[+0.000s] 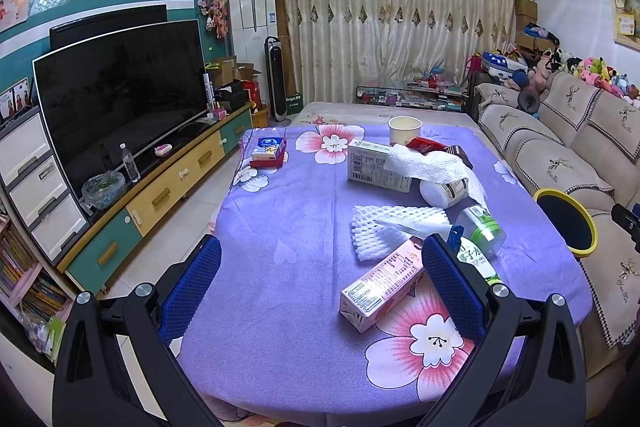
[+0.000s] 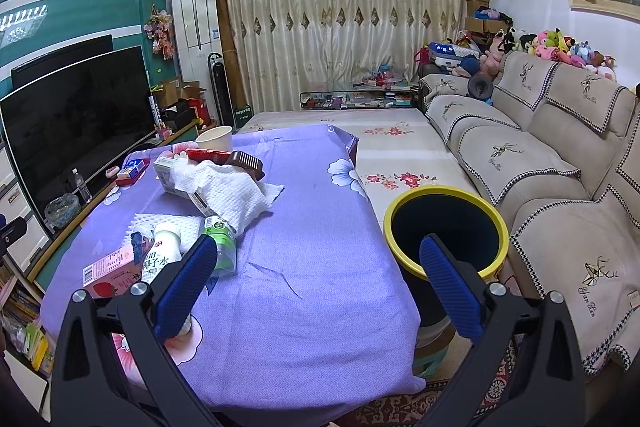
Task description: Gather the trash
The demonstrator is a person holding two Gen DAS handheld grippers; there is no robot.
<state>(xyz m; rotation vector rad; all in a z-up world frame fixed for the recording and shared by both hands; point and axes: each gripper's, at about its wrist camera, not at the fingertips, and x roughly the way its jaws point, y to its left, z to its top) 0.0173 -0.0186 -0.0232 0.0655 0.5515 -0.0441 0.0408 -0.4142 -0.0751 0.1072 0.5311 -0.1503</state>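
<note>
A living room with a television, curtains and a sofa surrounds a tabletop [image 1: 280,227] under a purple flowered cloth. In the left wrist view, the left tongs [image 1: 320,285] gape, holding nothing, above the cloth; a pink carton [image 1: 382,285] lies just ahead, beside white foam netting [image 1: 378,227], a coconut water bottle [image 1: 478,259] and a crumpled paper towel [image 1: 428,165]. In the right wrist view, the right tongs [image 2: 320,287] are spread wide and empty, between the trash pile and the yellow-rimmed bin [image 2: 446,229] beside the tabletop.
</note>
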